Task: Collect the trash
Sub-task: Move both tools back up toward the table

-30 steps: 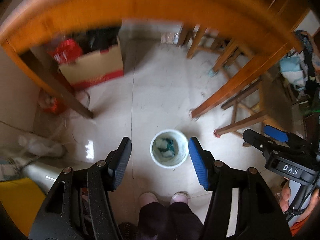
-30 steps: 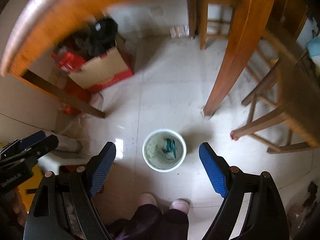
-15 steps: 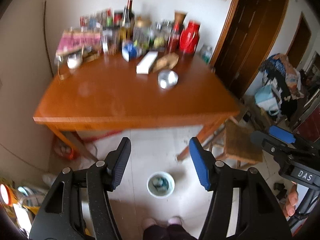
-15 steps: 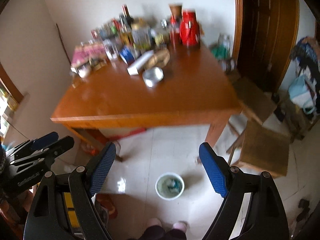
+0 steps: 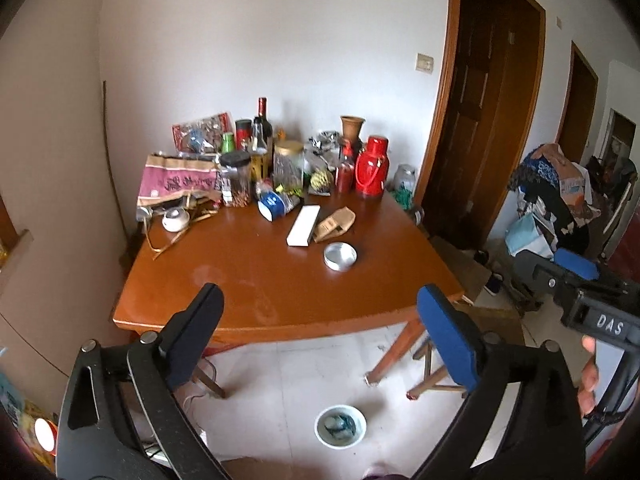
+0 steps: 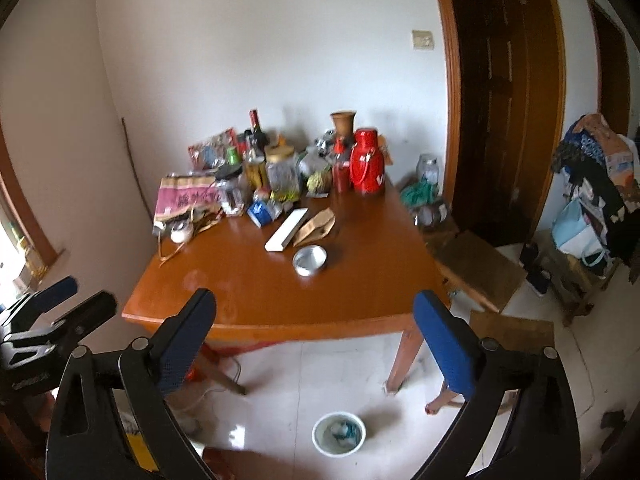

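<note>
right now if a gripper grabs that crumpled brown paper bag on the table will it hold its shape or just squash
The brown paper bag looks creased and half flattened, so it will probably squash between the pads. It seems empty and light, likely to slide on the glossy table if pushed. It lies against the white box, which might shift too.

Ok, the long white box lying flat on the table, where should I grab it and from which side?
Take the white box across its narrow width near the middle, coming from above. It lies flat and long, and its short ends face the blue packet and the metal tin; the brown paper bag crowds one long side, so probably go in carefully there.
</note>
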The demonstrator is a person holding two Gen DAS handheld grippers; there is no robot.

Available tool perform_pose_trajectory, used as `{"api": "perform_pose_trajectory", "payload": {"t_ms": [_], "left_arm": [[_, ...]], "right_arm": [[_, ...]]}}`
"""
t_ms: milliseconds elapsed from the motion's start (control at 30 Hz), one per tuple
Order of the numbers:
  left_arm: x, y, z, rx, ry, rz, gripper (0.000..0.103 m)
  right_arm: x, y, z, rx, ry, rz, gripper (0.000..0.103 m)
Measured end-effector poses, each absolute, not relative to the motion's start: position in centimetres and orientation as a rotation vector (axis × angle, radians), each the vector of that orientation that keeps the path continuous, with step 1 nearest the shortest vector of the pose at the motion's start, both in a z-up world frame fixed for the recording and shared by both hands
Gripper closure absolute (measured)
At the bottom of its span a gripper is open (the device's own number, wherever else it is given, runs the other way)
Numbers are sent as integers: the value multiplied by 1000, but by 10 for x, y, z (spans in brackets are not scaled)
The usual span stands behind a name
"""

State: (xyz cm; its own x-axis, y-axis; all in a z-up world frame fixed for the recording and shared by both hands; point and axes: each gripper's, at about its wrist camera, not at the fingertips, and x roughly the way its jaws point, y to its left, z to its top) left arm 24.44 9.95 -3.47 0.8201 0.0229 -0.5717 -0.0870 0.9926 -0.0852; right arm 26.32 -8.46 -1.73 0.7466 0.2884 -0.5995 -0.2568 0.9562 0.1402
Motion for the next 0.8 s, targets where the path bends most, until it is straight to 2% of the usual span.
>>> {"api": "perform_pose_trajectory", "payload": {"t_ms": [267, 800], "left_arm": [[283, 106, -38, -178, 614, 77, 4], [447, 81, -35, -254, 620, 232, 4]], "right_arm": [[306, -93, -11, 49, 640, 316, 5], [456, -103, -7, -31, 688, 500, 5]]}}
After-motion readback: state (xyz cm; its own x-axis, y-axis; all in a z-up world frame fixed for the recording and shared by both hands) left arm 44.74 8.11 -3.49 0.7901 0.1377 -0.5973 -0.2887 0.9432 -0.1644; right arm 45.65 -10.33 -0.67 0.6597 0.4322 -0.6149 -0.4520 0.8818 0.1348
